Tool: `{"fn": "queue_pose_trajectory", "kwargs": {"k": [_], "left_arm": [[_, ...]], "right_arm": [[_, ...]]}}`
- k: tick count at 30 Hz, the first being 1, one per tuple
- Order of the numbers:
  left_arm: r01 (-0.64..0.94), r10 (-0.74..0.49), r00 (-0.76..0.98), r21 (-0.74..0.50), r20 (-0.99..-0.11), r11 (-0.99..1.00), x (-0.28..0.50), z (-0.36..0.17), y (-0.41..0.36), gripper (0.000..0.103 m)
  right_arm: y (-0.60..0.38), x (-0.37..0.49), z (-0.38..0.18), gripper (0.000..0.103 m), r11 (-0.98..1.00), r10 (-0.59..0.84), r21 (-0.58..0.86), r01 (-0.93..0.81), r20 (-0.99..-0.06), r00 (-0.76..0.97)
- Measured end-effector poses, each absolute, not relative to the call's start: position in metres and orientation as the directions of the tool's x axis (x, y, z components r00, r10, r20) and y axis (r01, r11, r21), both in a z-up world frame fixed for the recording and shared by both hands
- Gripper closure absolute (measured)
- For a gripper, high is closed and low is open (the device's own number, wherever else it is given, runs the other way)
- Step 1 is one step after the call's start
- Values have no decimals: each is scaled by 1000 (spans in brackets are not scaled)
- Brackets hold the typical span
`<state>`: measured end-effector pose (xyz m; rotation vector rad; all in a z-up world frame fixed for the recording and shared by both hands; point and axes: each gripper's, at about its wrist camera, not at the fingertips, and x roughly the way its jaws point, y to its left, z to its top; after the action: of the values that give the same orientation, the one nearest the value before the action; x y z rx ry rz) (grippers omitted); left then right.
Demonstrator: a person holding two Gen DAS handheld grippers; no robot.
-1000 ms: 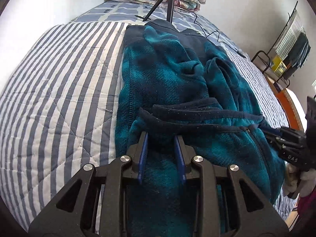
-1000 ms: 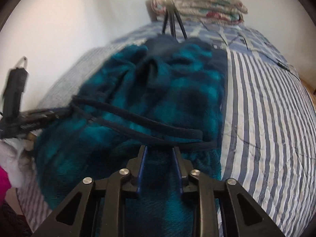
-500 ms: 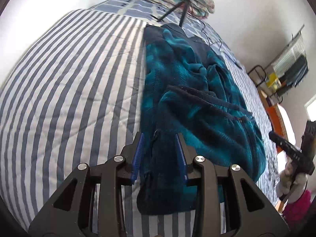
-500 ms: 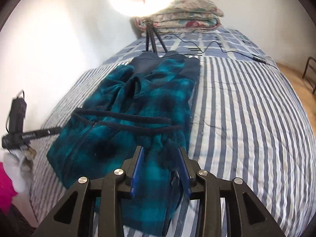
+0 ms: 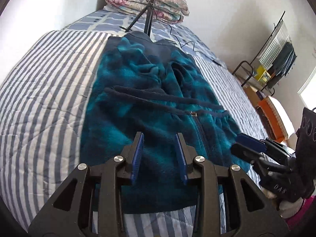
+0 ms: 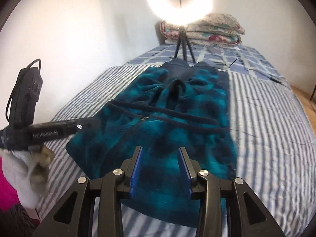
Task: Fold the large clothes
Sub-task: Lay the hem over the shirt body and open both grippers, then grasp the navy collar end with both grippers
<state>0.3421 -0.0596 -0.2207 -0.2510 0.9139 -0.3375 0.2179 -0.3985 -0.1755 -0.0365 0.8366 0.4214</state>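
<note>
Both tools released: left tool [image 5: 160, 148], right tool [image 6: 161, 162] clear above teal fleece jacket [image 5: 150, 106] on bed [image 5: 49, 90]. Recommended: regrip near hem corners evenly, fold toward collar.

The striped bed [image 6: 266, 118] lies bare and open on both sides of the teal fleece jacket [image 6: 177, 118]. At its far end a ring-light tripod [image 6: 183, 43] stands just beyond the collar, with folded blankets [image 6: 215, 31] behind and a cable [image 5: 177, 39] trailing across the cover.
</note>
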Motion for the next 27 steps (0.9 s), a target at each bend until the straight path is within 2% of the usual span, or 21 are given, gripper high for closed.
{"fn": "queue_pose_trajectory", "kwargs": {"k": [3,5,11,19,27], "left_arm": [[175,-328,529,-278,-782,945,347,-247,-71,71],[182,-325,538,-269,-778,946,344,-260,-69,70],[175,-351,507,-305,-788,936,344,-247,-61,69],[228,-393,600,-322,-697,919,326,-152,-24,69],[235,-382,724,-314,-575,920,366,-28,13,69]], "right_arm": [[-379,221,-204,66,918,287,58,-393,-780,556],[-374,220,-224,66,917,250,17,-398,-802,542],[-377,222,-208,68,928,241,38,-371,-820,519],[-405,195,-119,66,924,305,72,-376,-733,608],[-421,207,-27,65,930,328,91,-357,-648,688]]}}
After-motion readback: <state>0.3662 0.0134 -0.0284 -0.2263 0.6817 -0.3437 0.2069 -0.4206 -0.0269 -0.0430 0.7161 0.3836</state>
